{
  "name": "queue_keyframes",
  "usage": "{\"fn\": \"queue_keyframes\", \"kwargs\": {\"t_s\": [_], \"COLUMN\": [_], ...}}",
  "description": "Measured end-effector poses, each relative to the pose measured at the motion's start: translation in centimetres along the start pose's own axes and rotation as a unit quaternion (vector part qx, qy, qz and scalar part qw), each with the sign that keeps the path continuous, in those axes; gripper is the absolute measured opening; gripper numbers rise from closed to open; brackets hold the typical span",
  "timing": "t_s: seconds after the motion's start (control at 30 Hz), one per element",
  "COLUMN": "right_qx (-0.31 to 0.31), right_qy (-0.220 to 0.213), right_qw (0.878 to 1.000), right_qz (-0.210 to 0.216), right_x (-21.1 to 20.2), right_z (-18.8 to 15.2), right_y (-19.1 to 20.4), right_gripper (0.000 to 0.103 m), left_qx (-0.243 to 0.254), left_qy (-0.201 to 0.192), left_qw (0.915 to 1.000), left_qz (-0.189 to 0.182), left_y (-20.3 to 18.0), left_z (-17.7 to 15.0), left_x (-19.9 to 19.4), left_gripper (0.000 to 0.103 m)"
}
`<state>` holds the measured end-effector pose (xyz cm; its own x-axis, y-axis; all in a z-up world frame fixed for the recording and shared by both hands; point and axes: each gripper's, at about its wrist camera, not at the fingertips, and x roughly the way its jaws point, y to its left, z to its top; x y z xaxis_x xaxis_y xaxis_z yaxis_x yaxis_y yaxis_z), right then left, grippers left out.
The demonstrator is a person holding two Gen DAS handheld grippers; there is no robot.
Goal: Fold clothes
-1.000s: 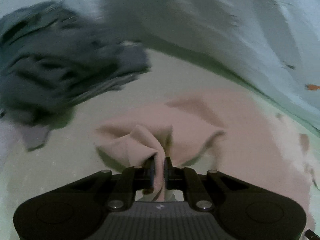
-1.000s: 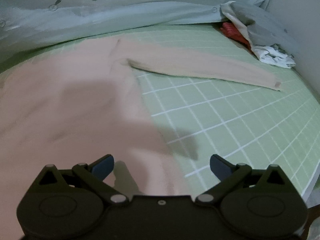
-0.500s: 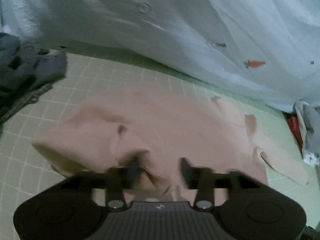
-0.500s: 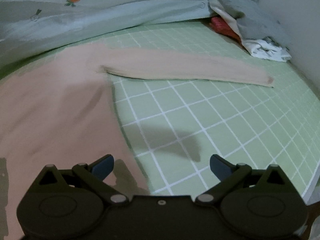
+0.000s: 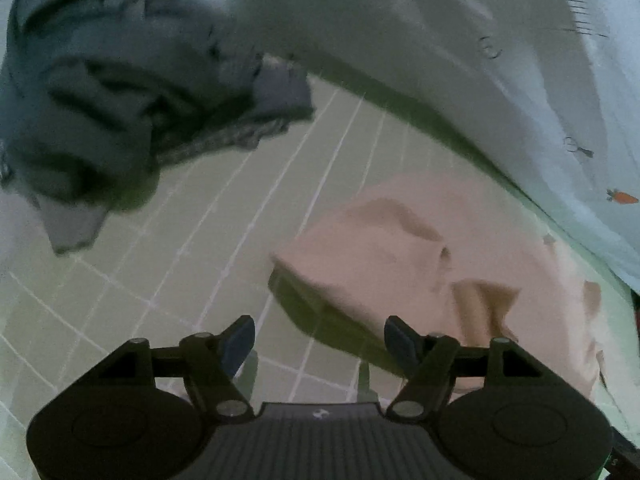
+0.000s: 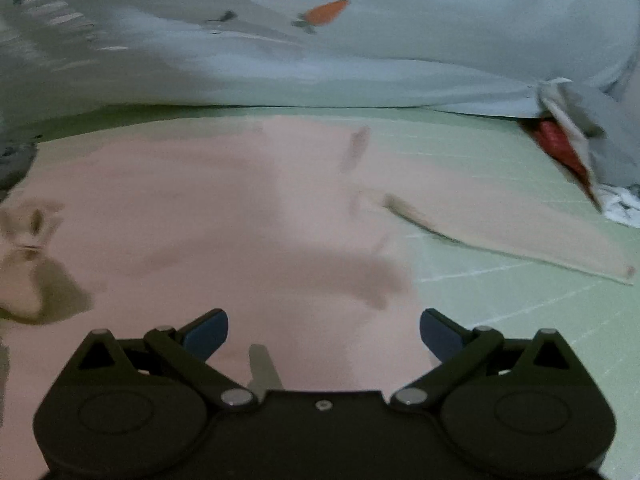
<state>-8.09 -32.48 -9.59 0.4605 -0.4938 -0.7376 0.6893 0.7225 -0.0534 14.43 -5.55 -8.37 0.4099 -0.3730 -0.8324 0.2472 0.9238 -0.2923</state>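
Grippers (image 5: 319, 340) (image 6: 324, 332) tilt down, fingers apart, above shirt (image 6: 224, 216).

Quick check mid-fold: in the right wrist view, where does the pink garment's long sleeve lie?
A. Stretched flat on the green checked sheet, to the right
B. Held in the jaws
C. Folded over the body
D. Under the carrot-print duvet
A: the sleeve lies stretched out rightward over the green checked sheet, clear of the open right gripper.
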Motion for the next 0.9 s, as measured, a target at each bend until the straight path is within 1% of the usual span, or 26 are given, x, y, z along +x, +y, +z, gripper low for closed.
{"fn": "queue_keyframes", "kwargs": {"t_s": [0.1,0.2,0.27,0.4,0.47,0.6,0.73,0.77,0.83,0.87,0.9], "right_qx": [0.011,-0.011,-0.017,-0.021,-0.021,-0.006,-0.022,-0.028,-0.039,-0.045,-0.05], "right_qy": [-0.003,-0.012,-0.011,0.0,0.009,0.038,0.051,0.052,0.056,0.057,0.059], "right_qw": [1.0,0.999,0.999,0.996,0.994,0.988,0.985,0.984,0.982,0.981,0.979], "right_qz": [0.027,0.035,0.046,0.081,0.106,0.149,0.161,0.165,0.176,0.181,0.187], "right_x": [-0.2,-0.2,0.1,1.0,1.4,2.6,3.4,3.5,3.8,3.9,4.0], "right_z": [0.7,1.4,1.9,3.1,3.6,4.2,4.7,4.8,5.0,5.0,5.0], "right_y": [1.3,3.4,4.9,7.6,8.8,11.0,12.6,13.0,13.8,14.2,14.5], "right_gripper": [0.103,0.103,0.103,0.102,0.097,0.082,0.068,0.066,0.053,0.049,0.041], "left_qx": [0.012,0.038,0.052,0.069,0.071,0.079,0.092,0.094,0.098,0.1,0.101], "left_qy": [0.016,0.026,0.032,0.047,0.05,0.045,0.04,0.039,0.038,0.038,0.038], "left_qw": [0.9998,0.9989,0.9981,0.9965,0.9962,0.9958,0.9949,0.9947,0.9943,0.9941,0.9939], "left_qz": [-0.003,0.002,0.004,0.005,0.002,0.002,0.011,0.013,0.016,0.018,0.019], "left_y": [0.1,-0.1,-0.1,-0.2,-0.1,-0.3,-0.8,-0.9,-1.0,-1.1,-1.2], "left_z": [0.6,1.4,1.8,2.1,2.2,2.1,1.9,1.9,1.9,1.8,1.8], "left_x": [1.3,2.4,2.9,3.8,4.1,4.4,4.7,4.7,4.8,4.8,4.8], "left_gripper": [0.072,0.072,0.072,0.072,0.072,0.073,0.075,0.076,0.077,0.077,0.078]}}
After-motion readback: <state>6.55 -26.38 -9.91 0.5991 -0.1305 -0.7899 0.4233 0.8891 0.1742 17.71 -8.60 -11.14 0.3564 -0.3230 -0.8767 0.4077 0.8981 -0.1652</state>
